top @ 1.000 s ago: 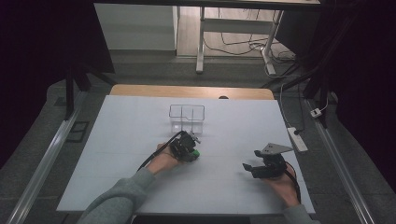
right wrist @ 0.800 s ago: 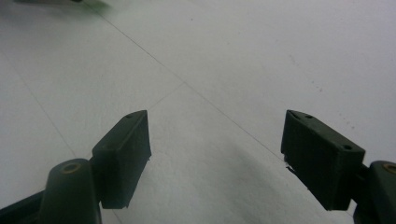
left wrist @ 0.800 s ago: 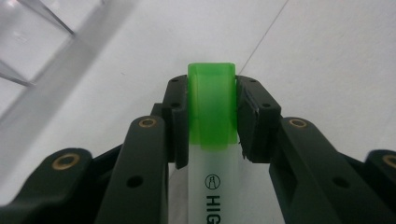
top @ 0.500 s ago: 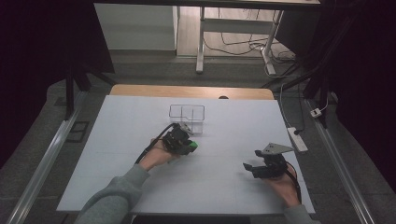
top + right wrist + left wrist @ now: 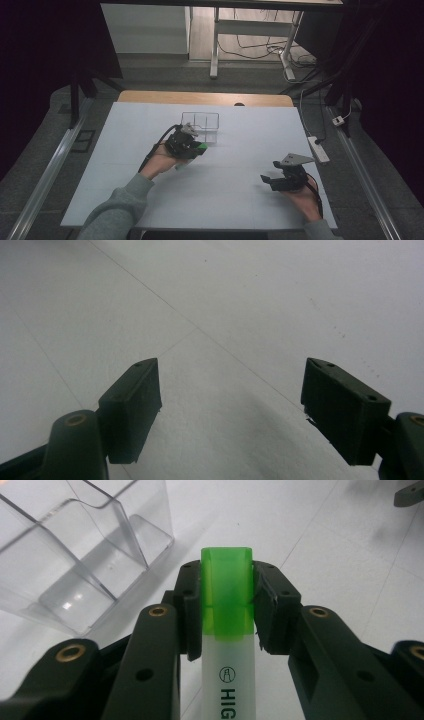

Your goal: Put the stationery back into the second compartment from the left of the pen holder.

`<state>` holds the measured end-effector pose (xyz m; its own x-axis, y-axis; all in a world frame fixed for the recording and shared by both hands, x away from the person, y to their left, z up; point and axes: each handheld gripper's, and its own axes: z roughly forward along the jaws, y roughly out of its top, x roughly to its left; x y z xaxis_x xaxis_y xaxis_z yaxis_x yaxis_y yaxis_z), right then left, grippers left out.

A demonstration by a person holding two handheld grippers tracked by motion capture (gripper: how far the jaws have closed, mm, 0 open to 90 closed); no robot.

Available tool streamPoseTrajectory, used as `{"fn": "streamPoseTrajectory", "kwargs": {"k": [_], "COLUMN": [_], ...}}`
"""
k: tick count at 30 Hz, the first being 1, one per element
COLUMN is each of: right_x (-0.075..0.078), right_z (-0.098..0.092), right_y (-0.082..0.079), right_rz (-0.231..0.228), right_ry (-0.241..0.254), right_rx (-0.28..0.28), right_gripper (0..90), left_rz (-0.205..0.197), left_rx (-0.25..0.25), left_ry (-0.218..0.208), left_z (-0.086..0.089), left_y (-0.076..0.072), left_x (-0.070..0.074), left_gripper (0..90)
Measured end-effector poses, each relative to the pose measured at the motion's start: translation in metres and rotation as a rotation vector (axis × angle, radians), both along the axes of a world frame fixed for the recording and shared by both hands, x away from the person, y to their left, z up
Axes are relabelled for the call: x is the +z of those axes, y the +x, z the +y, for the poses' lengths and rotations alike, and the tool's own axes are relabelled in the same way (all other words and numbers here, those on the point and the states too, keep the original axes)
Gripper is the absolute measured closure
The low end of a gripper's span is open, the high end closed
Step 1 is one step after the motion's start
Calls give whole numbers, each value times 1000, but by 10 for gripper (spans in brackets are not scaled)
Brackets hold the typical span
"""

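A highlighter with a green cap and a white barrel sits between the jaws of my left gripper, whose pads press on the cap from both sides. From above, that left gripper hovers over the table just in front of a clear plastic organiser with several compartments; the green cap pokes out at its tip. The organiser lies to the upper left in the left gripper view, its compartments bare. My right gripper rests near the table's front right, jaws wide apart over bare tabletop.
The white table has a wooden strip along its far edge. A power strip lies at the right edge. Metal rails run down both sides of the table.
My left gripper has lifted with the highlighter and moved away from me toward the clear organiser. The right gripper has stayed put.
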<state>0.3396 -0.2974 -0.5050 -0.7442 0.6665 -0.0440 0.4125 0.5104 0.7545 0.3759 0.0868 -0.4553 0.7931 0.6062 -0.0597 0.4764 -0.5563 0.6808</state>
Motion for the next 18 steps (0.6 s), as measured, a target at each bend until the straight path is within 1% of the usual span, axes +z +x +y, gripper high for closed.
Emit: {"fn": "streamPoseTrajectory", "kwargs": {"k": [2, 3, 18], "right_x": [0, 0, -1], "right_z": [0, 0, 0], "right_y": [0, 0, 0], "right_rz": [1, 1, 4], "right_ry": [-2, -2, -5], "right_rx": [0, 0, 0], "right_gripper": [237, 237, 237], "left_rz": [-3, -6, -52], "left_rx": [0, 6, 45], "left_ry": [-4, -13, -79], "left_z": [1, 4, 24], "left_y": [0, 0, 1], "left_x": [1, 2, 15], "left_gripper": [667, 667, 667]}}
